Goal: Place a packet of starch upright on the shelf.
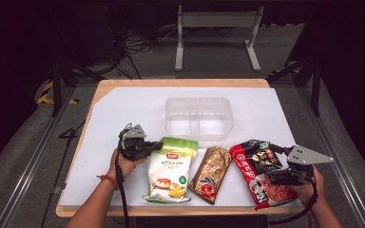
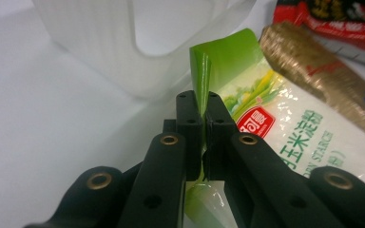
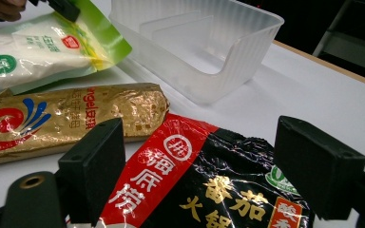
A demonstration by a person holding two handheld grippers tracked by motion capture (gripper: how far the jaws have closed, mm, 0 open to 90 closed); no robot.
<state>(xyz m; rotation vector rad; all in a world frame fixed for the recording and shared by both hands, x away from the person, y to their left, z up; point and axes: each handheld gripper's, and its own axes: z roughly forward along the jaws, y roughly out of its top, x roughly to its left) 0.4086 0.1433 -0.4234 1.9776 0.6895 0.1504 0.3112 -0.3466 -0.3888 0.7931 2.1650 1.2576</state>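
Left gripper [image 2: 203,111]: clamped on starch bag [image 2: 285,142] green top edge, seen close.
Right gripper [image 3: 218,171]: jaws apart over red-black packet [image 3: 209,190].
High view: clear bin [image 1: 198,118] beyond both.

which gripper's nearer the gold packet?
Left, though not by much. The left gripper is clamped on the top corner of the green corn starch bag, just left of the gold packet; the right gripper sits open over the red-black hotpot base packet, further right.
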